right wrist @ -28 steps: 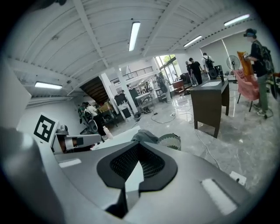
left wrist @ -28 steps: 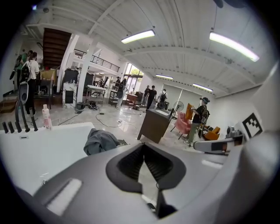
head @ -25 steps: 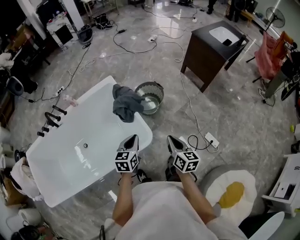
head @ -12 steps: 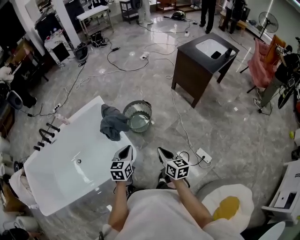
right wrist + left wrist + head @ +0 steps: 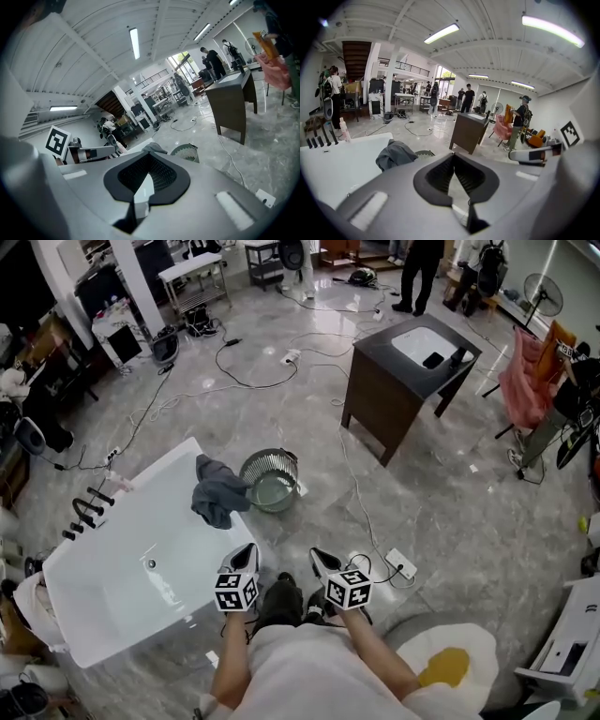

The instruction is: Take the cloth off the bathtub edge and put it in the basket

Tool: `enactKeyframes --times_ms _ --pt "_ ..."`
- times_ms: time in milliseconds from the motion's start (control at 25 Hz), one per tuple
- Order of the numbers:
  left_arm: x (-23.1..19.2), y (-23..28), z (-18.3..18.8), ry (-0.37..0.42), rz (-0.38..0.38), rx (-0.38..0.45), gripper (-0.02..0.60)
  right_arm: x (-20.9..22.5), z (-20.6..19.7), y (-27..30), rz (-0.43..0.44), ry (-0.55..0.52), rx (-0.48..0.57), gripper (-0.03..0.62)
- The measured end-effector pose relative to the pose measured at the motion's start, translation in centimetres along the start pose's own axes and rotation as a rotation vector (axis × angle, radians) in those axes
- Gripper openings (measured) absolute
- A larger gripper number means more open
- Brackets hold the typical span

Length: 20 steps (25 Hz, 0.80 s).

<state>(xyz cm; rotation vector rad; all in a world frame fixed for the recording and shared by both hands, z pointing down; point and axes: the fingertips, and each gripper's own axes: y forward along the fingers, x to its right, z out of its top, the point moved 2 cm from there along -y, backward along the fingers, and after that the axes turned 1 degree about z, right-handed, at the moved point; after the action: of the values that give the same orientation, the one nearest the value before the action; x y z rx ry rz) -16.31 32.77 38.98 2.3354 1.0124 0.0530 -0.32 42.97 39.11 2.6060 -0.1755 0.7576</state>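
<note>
A grey cloth hangs crumpled over the near right corner of the white bathtub. A round wire basket stands on the floor right beside that corner. My left gripper and right gripper are held side by side in front of my chest, both shut and empty, well short of the cloth. The left gripper view looks past its closed jaws at the cloth, the basket and the tub. In the right gripper view the cloth and basket lie far ahead.
A dark cabinet with a white sink stands at the back right. Cables run across the marble floor, ending in a power strip by my right gripper. An egg-shaped rug lies at my right. Black taps line the tub's far edge.
The head view has drawn back: tub, cloth and basket have slid left and look smaller. Both grippers sit lower in the frame, still shut and empty.
</note>
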Motion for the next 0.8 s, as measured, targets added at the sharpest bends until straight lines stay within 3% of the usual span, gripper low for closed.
enactKeyframes --times_ms 480,800 --pt "-5.4 4.9 0.7 -0.112 0.084 -0.012 0.058 3.4 2.0 5.8 -0.008 -0.007 -0.063 0.002" --pt "-11.6 11.8 7.6 -0.167 0.143 0.022 0.058 5.7 8.9 14.4 0.007 -0.030 -0.079 0.002"
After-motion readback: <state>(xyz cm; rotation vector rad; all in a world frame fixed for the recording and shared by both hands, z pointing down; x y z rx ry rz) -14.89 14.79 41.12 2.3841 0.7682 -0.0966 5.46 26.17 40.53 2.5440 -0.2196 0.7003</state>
